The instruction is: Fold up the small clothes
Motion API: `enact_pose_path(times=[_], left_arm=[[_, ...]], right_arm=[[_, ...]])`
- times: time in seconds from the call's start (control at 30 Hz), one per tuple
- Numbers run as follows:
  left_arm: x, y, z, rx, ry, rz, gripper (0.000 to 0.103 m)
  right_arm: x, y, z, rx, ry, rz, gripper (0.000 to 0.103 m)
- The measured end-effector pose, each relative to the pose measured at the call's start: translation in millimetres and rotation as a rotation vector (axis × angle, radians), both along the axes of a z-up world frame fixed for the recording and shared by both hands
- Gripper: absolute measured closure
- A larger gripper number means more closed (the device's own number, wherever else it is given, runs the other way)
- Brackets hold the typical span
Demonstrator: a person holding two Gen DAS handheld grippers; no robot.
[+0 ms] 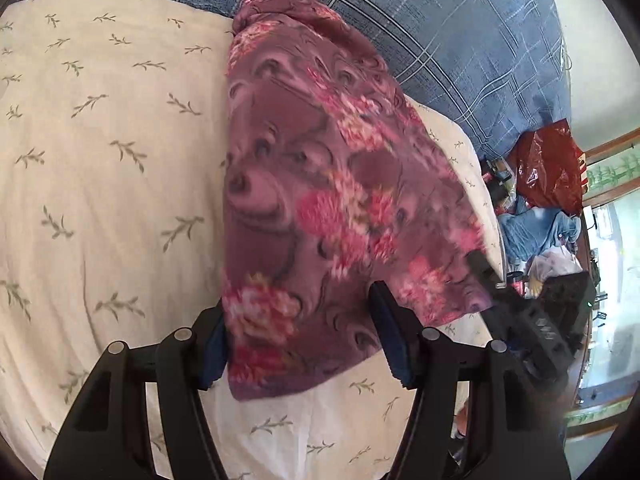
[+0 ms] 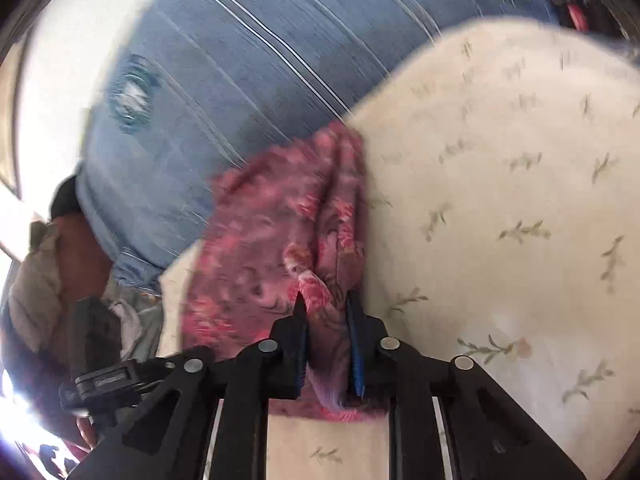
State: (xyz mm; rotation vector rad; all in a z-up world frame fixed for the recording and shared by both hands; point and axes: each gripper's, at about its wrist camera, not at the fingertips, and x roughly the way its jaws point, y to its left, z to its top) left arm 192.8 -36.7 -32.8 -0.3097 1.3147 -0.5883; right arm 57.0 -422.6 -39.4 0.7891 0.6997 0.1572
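A small purple garment with pink flowers [image 1: 320, 184] lies in a long strip across a cream cloth with green sprigs [image 1: 100, 160]. My left gripper [image 1: 296, 340] is open, its jaws wide apart on either side of the garment's near corner, which lies loose between them. My right gripper [image 2: 326, 336] is shut on a bunched fold of the same garment [image 2: 280, 232]; the cloth stands pinched between its blue pads [image 2: 354, 344]. In the left wrist view the right gripper [image 1: 480, 264] shows at the garment's right edge. The right wrist view is blurred.
A blue plaid bedcover [image 1: 440, 32] lies under and beyond the cream cloth. At the right are a red plastic bag [image 1: 552, 164], blue clothes [image 1: 536, 228] and other clutter beside the bed. In the right wrist view, brown and grey fabric [image 2: 52, 272] is piled at the left.
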Motion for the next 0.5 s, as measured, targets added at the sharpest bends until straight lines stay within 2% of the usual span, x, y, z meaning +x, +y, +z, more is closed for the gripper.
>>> enact_pose_path(times=[0.07, 0.13, 0.2, 0.27, 0.37, 0.5], left_arm=[[-3, 0, -4, 0.011, -0.019, 0.003, 0.041], [-5, -3, -3, 0.026, -0.031, 0.007, 0.041], [-6, -5, -1, 0.044, -0.034, 0.005, 0.041], [-8, -1, 2, 0.042, -0.020, 0.005, 0.041], [-16, 10, 13, -0.002, -0.042, 0.041, 0.041], [-6, 22, 37, -0.030, -0.105, 0.110, 0.041]], right_arm=[[-5, -7, -11, 0.065, 0.005, -0.045, 0.091], [2, -8, -36, 0.048, 0.108, -0.082, 0.090], [0, -10, -42, 0.067, 0.081, -0.102, 0.090], [-1, -10, -32, 0.054, 0.095, -0.121, 0.080], [-14, -13, -10, -0.006, 0.040, -0.203, 0.080], [-7, -18, 17, 0.034, -0.083, -0.200, 0.078]])
